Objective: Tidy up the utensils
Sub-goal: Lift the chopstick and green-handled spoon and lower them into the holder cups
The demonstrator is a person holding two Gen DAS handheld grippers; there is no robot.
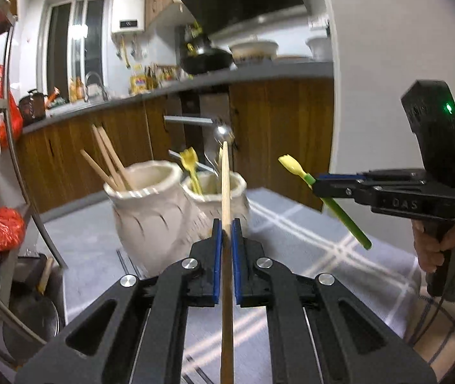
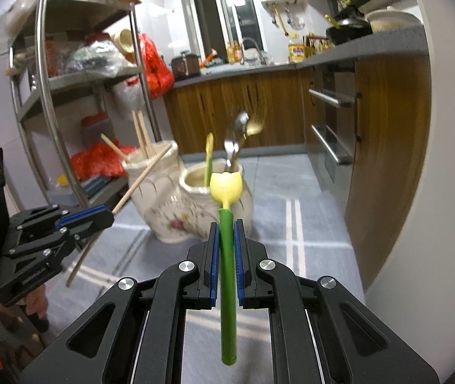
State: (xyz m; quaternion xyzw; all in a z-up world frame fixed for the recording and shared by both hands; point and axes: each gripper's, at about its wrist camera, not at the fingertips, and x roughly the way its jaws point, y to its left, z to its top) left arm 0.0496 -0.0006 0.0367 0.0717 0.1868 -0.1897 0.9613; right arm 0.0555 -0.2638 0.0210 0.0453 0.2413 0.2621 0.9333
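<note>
**Both grippers loaded, holder just ahead**

Nearest to us, the left gripper (image 1: 226,227) had its blue pads closed tight on a wooden chopstick (image 1: 226,192), which ran up between the fingers and pointed toward the holder. The right gripper (image 2: 226,227) was likewise clamped on the green handle of a plastic fork (image 2: 226,192), its yellow head sticking out past the fingertips. Each tool showed in the other's view, off to the side and apart from it, so we were carrying both pieces in the air above the checked tablecloth (image 1: 291,224).

Just beyond stood the ceramic holder (image 1: 150,217) with two openings. The left opening (image 1: 145,177) already held several wooden chopsticks (image 1: 109,160); the right opening (image 2: 198,177) held a yellow-and-green fork (image 2: 208,153) and metal spoons (image 2: 237,134). Behind it lay the kitchen cabinets and counter, somewhat blurred.

We judged the step in hand to be the carry toward the holder, with sorting partly done. The next move seemed to call for tipping each piece upright over its matching opening, chopstick left and fork right, before loosening the grip, taking care not to knock the utensils standing there.
</note>
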